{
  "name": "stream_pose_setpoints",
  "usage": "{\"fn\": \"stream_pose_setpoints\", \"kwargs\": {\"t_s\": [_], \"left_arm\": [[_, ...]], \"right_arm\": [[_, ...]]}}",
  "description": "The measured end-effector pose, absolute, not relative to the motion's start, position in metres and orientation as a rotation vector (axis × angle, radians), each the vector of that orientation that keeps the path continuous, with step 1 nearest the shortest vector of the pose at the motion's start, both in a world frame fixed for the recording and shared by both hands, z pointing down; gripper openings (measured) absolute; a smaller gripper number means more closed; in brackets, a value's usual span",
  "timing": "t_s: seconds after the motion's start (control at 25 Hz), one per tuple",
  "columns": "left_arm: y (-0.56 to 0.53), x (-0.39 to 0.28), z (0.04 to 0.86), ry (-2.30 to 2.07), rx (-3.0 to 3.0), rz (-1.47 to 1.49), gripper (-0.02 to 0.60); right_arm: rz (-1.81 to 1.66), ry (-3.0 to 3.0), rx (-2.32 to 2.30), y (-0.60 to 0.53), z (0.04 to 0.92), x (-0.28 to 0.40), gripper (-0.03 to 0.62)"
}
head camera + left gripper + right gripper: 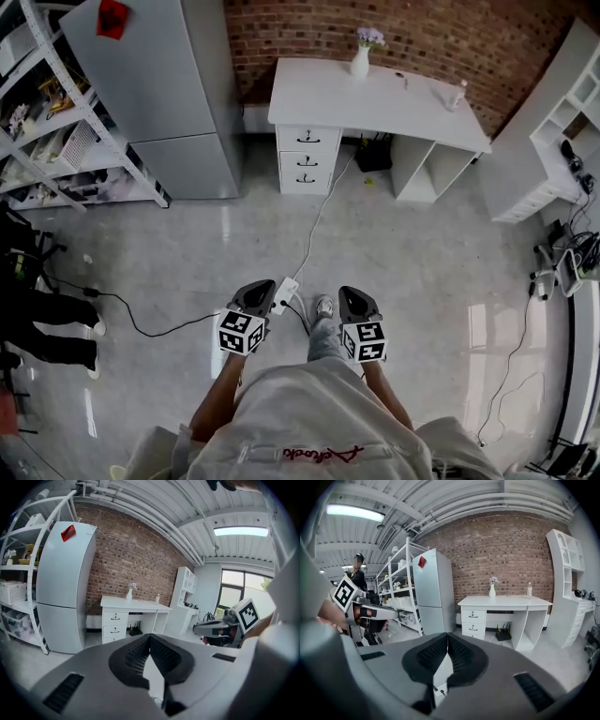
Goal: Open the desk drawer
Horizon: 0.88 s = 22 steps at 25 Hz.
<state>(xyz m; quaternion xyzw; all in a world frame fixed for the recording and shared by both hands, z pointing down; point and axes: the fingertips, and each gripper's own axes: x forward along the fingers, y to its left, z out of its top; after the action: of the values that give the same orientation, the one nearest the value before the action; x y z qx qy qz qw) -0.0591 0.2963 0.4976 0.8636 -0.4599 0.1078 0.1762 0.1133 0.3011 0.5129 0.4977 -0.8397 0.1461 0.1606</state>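
The left gripper (pixel 261 289) and the right gripper (pixel 356 294) are held side by side in front of a person (pixel 314 422) standing on a pale, glossy floor (pixel 422 253). Both are clenched and empty, and each gripper's own view shows its jaws meeting at the tips with nothing between them.

The white desk (pixel 375 94) stands at the far side of the room against a brick wall (pixel 422 33), well apart from both grippers. Its three drawers (pixel 307 159) are stacked at the desk's left end, each with a small dark handle, and all three sit shut and flush. A white vase (pixel 360 62) of pale flowers stands near the far edge of the desktop above the drawers, and a small bottle (pixel 458 94) stands towards the right end.

Just left of the desk is a tall grey fridge (pixel 178 84), and further left are open metal shelves (pixel 56 122) crowded with items. A white cabinet (pixel 553 141) lines the right wall.

On the floor just beyond the left gripper lies a white power strip (pixel 284 293). Its cable (pixel 319 220) trails away towards the desk, passing just right of the drawers. A bystander (pixel 358 576) in dark clothes stands at the left, near the shelves.
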Motion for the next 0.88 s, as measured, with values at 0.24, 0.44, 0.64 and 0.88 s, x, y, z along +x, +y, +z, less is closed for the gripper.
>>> {"fn": "stream_pose_setpoints", "kwargs": {"t_s": [0.24, 0.44, 0.64, 0.88], "left_arm": [[0.207, -0.035, 0.487, -1.364, 2.399, 0.332, 0.011], [0.148, -0.021, 0.482, -1.419, 2.346, 0.331, 0.011], [0.110, -0.008, 0.483, -1.464, 2.300, 0.346, 0.011], [0.090, -0.005, 0.493, -1.505, 2.236, 0.368, 0.011]], "right_arm": [[0.441, -2.397, 1.379, 0.208, 0.510, 0.158, 0.018], [0.456, -2.407, 1.331, 0.144, 0.509, 0.183, 0.018], [0.487, -2.421, 1.278, 0.103, 0.517, 0.198, 0.018], [0.504, -2.430, 1.240, 0.069, 0.524, 0.211, 0.018]]}}
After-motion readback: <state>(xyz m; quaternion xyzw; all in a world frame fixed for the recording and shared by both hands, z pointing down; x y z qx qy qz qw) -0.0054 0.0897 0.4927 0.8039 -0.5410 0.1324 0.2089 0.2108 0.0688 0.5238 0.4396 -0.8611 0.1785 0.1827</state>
